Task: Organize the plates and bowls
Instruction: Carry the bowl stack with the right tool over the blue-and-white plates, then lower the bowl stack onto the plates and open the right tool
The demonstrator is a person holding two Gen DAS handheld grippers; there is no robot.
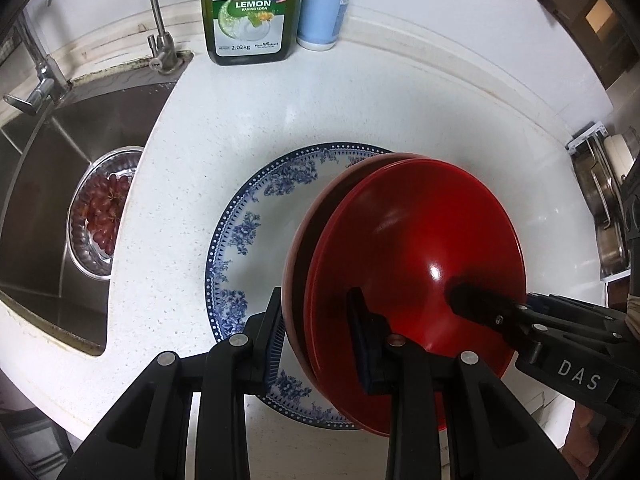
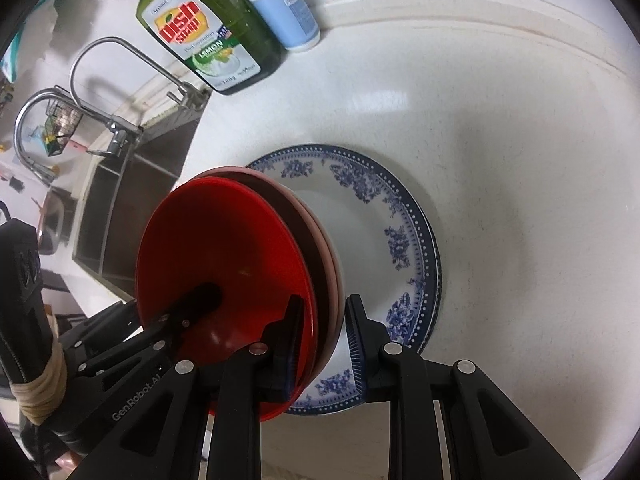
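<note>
A glossy red bowl (image 1: pixel 420 232) (image 2: pixel 216 240) is nested in a pink bowl (image 1: pixel 292 248) (image 2: pixel 330 252). The pair hangs tilted just above a white plate with a blue flower rim (image 1: pixel 256 216) (image 2: pixel 372 240) on the white counter. My left gripper (image 1: pixel 320 344) is shut on the near rim of both bowls, one finger inside the red bowl and one outside the pink one. My right gripper (image 2: pixel 324 340) clamps the opposite rim the same way. Each wrist view shows one finger of the other gripper, left (image 2: pixel 192 300) and right (image 1: pixel 476 300), reaching into the red bowl.
A steel sink (image 1: pixel 48 200) lies to the left with a metal bowl of red grapes (image 1: pixel 100 212) in it and faucets (image 1: pixel 160 40) behind. A green dish soap bottle (image 1: pixel 248 12) and a white-and-blue bottle (image 1: pixel 326 4) stand at the back wall. A metal rack (image 1: pixel 600 200) sits far right.
</note>
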